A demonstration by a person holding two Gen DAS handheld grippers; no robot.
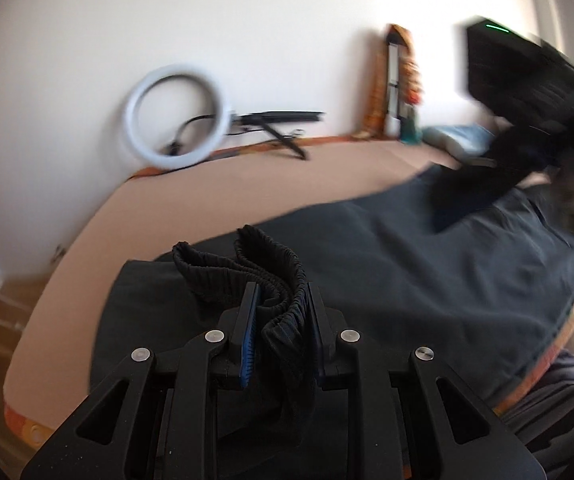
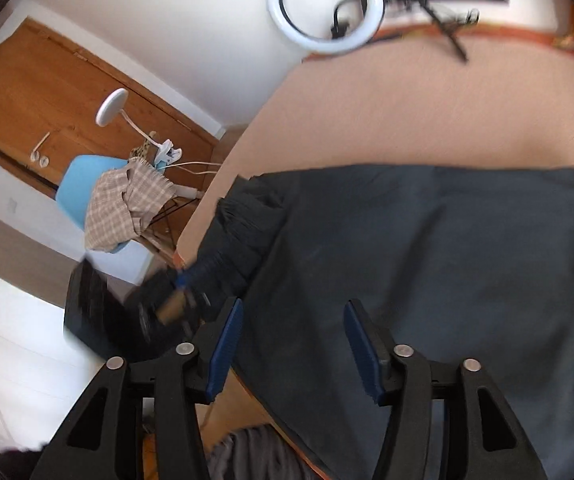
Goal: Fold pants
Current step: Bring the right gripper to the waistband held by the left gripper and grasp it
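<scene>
1. We see the pants (image 1: 427,280), dark and spread flat, lying across the peach-coloured bed (image 1: 247,184), with one side close to the bed's near edge.
2. Our left gripper (image 1: 281,312) is clenched on the bunched elastic waistband (image 1: 263,268), which stands up in ridged folds between the blue pads.
3. Our right gripper (image 2: 293,344) is released, its jaws spread wide above the dark cloth with nothing between them.
4. In the left wrist view the right gripper is a dark blur at the pants' far end; whether it touches the fabric there, we cannot quite tell.
5. A ring light (image 2: 325,6) leans on the white wall (image 1: 207,20) behind the bed.
6. A blue chair (image 2: 83,188) draped with checked cloth (image 2: 127,204) stands beside the bed.
</scene>
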